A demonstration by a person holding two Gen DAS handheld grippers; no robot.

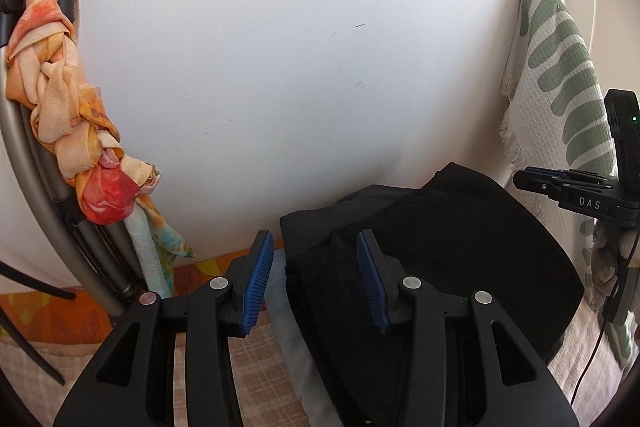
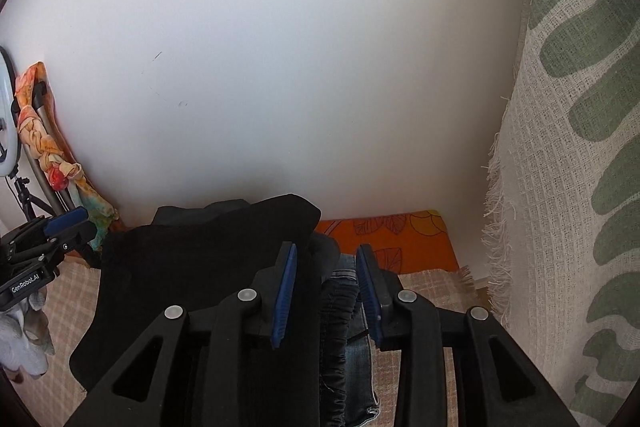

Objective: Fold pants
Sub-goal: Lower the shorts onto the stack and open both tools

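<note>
**Black pants folded on a checked cover by a white wall**

Black fabric, the folded pants (image 1: 460, 247), is seen lying on a beige checked cover (image 2: 72, 303) spread over the surface, close below a plain white wall (image 1: 280, 67). Under the pants, at their right edge, a piece of blue denim (image 2: 358, 359) and a dark gathered waistband are laid. Behind the pants, along the foot of the wall, an orange leaf-printed cloth (image 2: 400, 235) is stretched. To the right of the pants a white hanging with green shapes (image 2: 580, 187) is draped, its fringe hanging beside the cover. To their left a knotted orange scarf (image 1: 60, 107) is tied round a grey frame (image 1: 24, 155), and a ring light on a stand is glimpsed beyond it.

The left gripper (image 1: 316, 279) is held released over the pants' left edge, its pads apart and pressing on nothing. The right gripper (image 2: 326, 291) is likewise released above the right edge, denim showing between its separated blue pads.
</note>
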